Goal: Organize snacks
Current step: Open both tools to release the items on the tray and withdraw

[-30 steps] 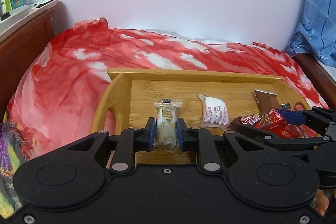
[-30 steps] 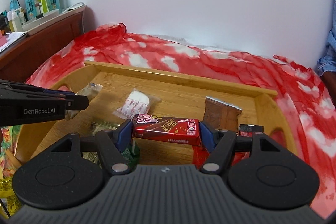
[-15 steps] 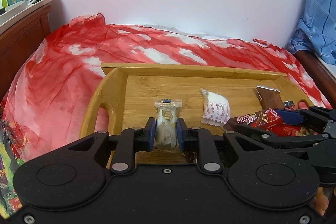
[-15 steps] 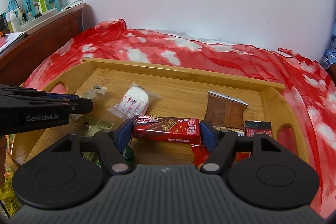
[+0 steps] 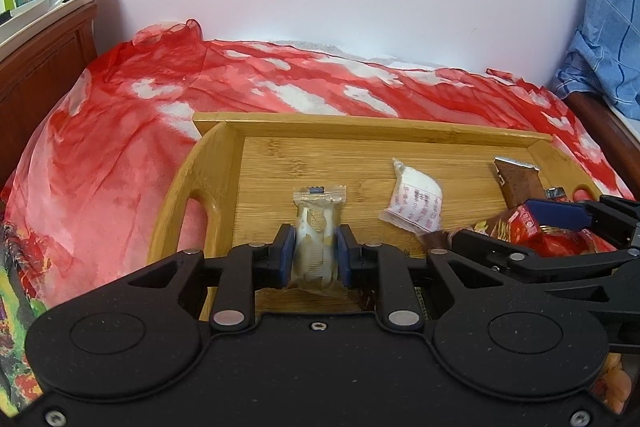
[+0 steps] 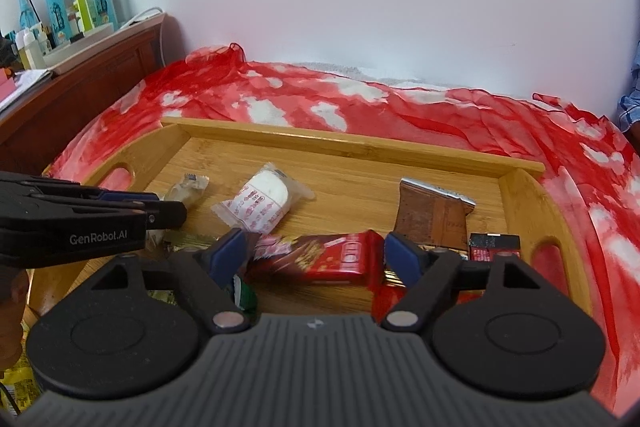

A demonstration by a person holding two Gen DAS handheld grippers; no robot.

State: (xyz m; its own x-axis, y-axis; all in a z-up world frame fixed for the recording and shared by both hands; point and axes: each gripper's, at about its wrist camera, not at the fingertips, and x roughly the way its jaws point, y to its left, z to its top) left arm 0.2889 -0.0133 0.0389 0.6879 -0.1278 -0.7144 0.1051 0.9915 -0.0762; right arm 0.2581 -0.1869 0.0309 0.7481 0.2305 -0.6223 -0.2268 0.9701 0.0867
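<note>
**Left claw clamped on a cookie pack, right claw parted around the red box**

Your left gripper (image 5: 316, 254) has its blue pads pressed on both sides of the clear-wrapped cookie pack (image 5: 318, 227). The pack's long axis runs straight ahead along the fingers, with its crimped end pointing away from you, toward the far wall of the bamboo tray (image 5: 360, 123). It sits above the tray's near-left part, just inside the handle cut-out.

Your right gripper (image 6: 316, 251) stands open. The red snack box (image 6: 332, 257) lies between its pads, blurred, with its long axis running across from pad to pad and tilted slightly. There is a visible gap at the right pad; whether the left pad touches it, you cannot tell.

Ahead of the right claw and to its left lies the white wrapped snack (image 6: 262, 201), angled with its plump end away from you. Ahead and to the right lies the brown foil packet (image 6: 434, 213), its silver crimp on the far end. The tray rests on a red and white cloth (image 6: 360, 107).
</note>
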